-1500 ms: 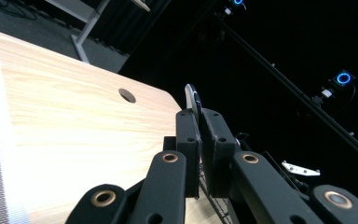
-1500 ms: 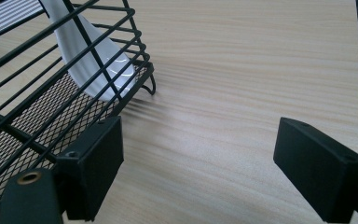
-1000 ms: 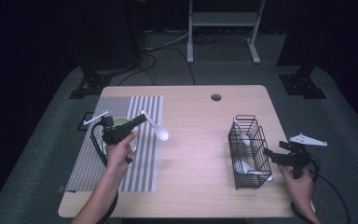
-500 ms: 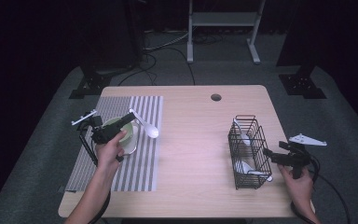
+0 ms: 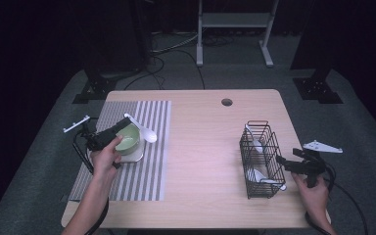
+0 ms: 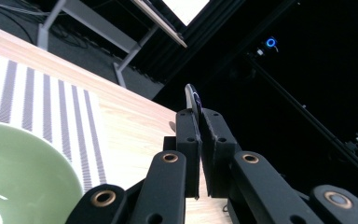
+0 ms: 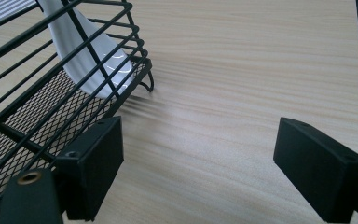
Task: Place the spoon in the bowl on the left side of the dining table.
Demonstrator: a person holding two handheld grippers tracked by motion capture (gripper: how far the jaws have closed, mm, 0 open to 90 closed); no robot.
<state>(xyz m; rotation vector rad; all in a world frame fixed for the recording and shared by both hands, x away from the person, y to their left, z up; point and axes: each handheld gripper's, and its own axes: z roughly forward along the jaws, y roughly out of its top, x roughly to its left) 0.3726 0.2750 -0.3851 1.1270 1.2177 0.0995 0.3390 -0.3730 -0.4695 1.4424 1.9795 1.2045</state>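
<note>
My left gripper (image 5: 125, 124) is shut on the handle of a white spoon (image 5: 148, 135), just above a green bowl (image 5: 127, 139). That bowl sits on a white saucer (image 5: 133, 156) on the striped mat (image 5: 142, 171). In the left gripper view the closed jaws pinch the spoon (image 6: 192, 99) edge-on, with the green bowl (image 6: 23, 172) low at the left. My right gripper (image 5: 285, 162) rests open beside the right side of a black wire basket (image 5: 262, 157). In the right gripper view (image 7: 205, 163) nothing lies between the jaws. The basket (image 7: 37, 107) there holds a white spoon (image 7: 91, 56).
More white spoons (image 5: 255, 145) stand and lie inside the basket. A round cable hole (image 5: 226, 102) is at the table's far side. Bare wood (image 5: 200, 156) spans the table's middle. Dark floor, cables and stands surround the table.
My left gripper has carried the spoon leftward, from the mat's right side to just over the green bowl. The right gripper has stayed in place.
</note>
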